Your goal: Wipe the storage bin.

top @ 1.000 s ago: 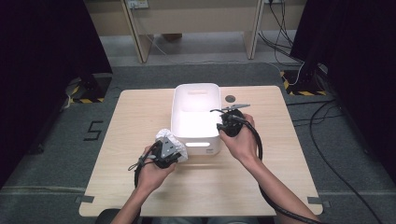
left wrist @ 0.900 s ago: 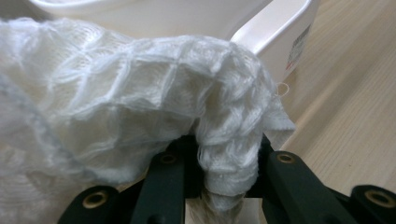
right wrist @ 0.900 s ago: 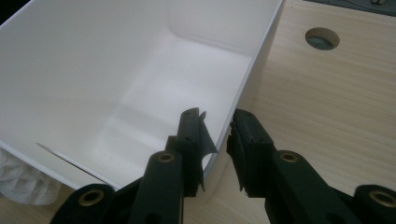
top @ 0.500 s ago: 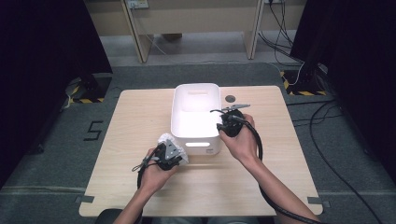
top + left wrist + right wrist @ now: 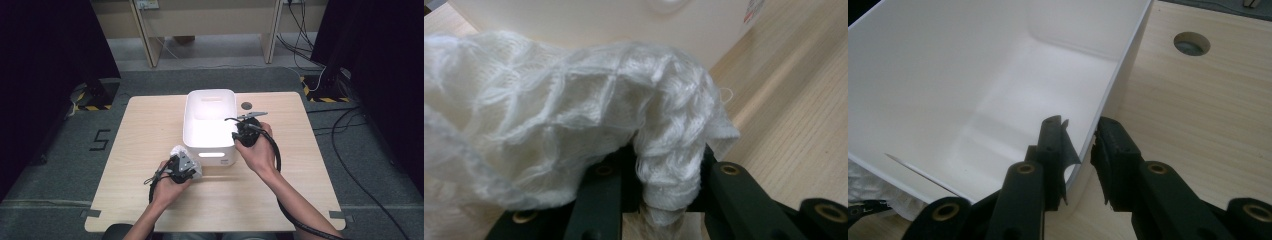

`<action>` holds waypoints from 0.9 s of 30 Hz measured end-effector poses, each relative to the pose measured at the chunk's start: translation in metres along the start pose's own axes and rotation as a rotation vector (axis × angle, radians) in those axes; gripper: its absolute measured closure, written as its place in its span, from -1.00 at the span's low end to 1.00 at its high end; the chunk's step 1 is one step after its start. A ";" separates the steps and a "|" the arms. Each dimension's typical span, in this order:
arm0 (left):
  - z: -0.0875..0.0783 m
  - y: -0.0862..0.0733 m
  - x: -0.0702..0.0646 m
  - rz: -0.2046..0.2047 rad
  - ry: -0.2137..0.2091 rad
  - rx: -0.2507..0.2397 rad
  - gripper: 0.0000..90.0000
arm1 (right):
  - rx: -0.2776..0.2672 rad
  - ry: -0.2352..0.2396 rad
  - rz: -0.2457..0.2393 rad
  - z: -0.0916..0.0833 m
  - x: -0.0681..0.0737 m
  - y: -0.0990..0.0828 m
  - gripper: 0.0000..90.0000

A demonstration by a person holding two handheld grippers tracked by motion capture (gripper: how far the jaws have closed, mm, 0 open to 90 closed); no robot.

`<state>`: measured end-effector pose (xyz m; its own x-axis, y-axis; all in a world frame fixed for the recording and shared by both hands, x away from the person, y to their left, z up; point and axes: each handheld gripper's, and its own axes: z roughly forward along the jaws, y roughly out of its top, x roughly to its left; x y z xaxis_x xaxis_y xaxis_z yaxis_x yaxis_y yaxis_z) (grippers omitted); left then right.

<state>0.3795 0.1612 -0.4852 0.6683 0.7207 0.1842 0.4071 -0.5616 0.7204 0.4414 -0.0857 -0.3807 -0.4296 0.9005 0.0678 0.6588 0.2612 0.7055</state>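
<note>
White knitted cloth [image 5: 589,115] is clamped in the left gripper [image 5: 181,167], not yet binned; right gripper [image 5: 1080,150] pinches the bin [image 5: 210,107] wall.

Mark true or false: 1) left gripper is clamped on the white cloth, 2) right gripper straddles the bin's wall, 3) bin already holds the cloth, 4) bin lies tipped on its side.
1) True: the left gripper has its jaws shut on a fold of the white cloth.
2) True: the right gripper has one jaw inside and one outside the wall of the white bin.
3) False: the cloth lies on the table in front of the bin; the bin's inside looks bare.
4) False: it stands upright, open top up.
</note>
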 end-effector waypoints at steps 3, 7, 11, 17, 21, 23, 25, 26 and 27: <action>-0.001 0.001 -0.001 -0.013 0.001 -0.012 0.66 | 0.000 0.000 0.003 0.000 0.000 0.000 0.65; -0.006 0.006 -0.004 -0.040 0.002 -0.030 0.66 | -0.002 -0.001 0.005 0.000 0.001 0.000 0.65; -0.011 0.012 -0.006 -0.043 0.007 -0.044 0.66 | -0.003 -0.002 0.006 0.000 0.000 0.000 0.65; -0.021 0.022 -0.006 -0.049 0.015 -0.077 0.66 | -0.008 0.000 0.006 0.001 0.001 0.000 0.64; -0.027 0.029 -0.007 -0.045 0.024 -0.099 0.66 | -0.009 -0.001 0.007 0.001 0.002 0.000 0.64; -0.030 0.033 -0.008 -0.036 0.031 -0.118 0.66 | -0.009 -0.001 0.008 0.001 0.002 0.000 0.64; -0.032 0.034 -0.009 -0.041 0.028 -0.114 0.66 | -0.010 0.000 0.008 0.001 0.002 0.000 0.64; -0.034 0.037 -0.009 -0.037 0.032 -0.128 0.66 | -0.010 0.000 0.007 0.001 0.002 0.000 0.64; -0.034 0.037 -0.009 -0.037 0.032 -0.128 0.66 | -0.010 0.000 0.007 0.001 0.002 0.000 0.64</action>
<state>0.3678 0.1480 -0.4378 0.6336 0.7536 0.1754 0.3468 -0.4792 0.8063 0.4414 -0.0838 -0.3816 -0.4249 0.9023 0.0731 0.6558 0.2511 0.7120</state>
